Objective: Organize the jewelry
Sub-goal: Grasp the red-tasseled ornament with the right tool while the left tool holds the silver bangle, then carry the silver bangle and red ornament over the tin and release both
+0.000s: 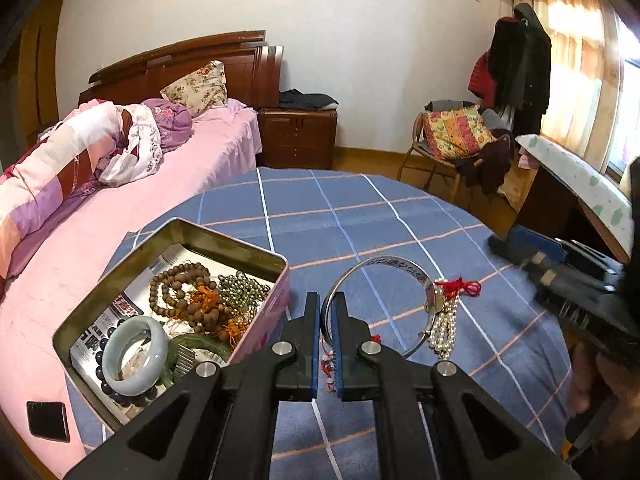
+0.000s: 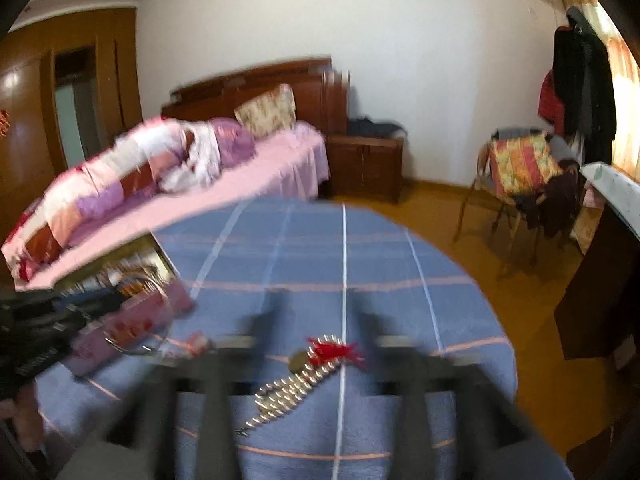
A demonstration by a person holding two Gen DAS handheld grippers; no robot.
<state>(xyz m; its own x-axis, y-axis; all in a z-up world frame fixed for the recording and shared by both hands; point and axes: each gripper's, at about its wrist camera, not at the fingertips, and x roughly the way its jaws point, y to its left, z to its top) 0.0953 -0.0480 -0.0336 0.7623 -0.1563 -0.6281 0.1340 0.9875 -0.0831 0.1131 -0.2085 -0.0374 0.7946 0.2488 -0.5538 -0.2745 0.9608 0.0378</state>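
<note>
My left gripper (image 1: 327,312) is shut on the near rim of a silver bangle (image 1: 384,264), held just right of the open pink tin (image 1: 276,308). The tin holds brown bead bracelets (image 1: 180,292), green beads (image 1: 240,288), a pale jade bangle (image 1: 136,356) and a green comb (image 1: 192,350). A pearl strand with a red tassel (image 1: 446,328) lies on the blue plaid cloth beside the bangle. In the blurred right wrist view the pearl strand (image 2: 296,388) lies between my right gripper's (image 2: 316,320) wide-apart fingers. The right gripper also shows in the left wrist view (image 1: 560,268).
The round table under the blue plaid cloth (image 1: 360,208) ends near a pink bed (image 1: 180,184) on the left. A chair with a cushion (image 1: 456,136) and a dark desk (image 1: 568,200) stand on the right. A black phone (image 1: 48,420) lies on the bed.
</note>
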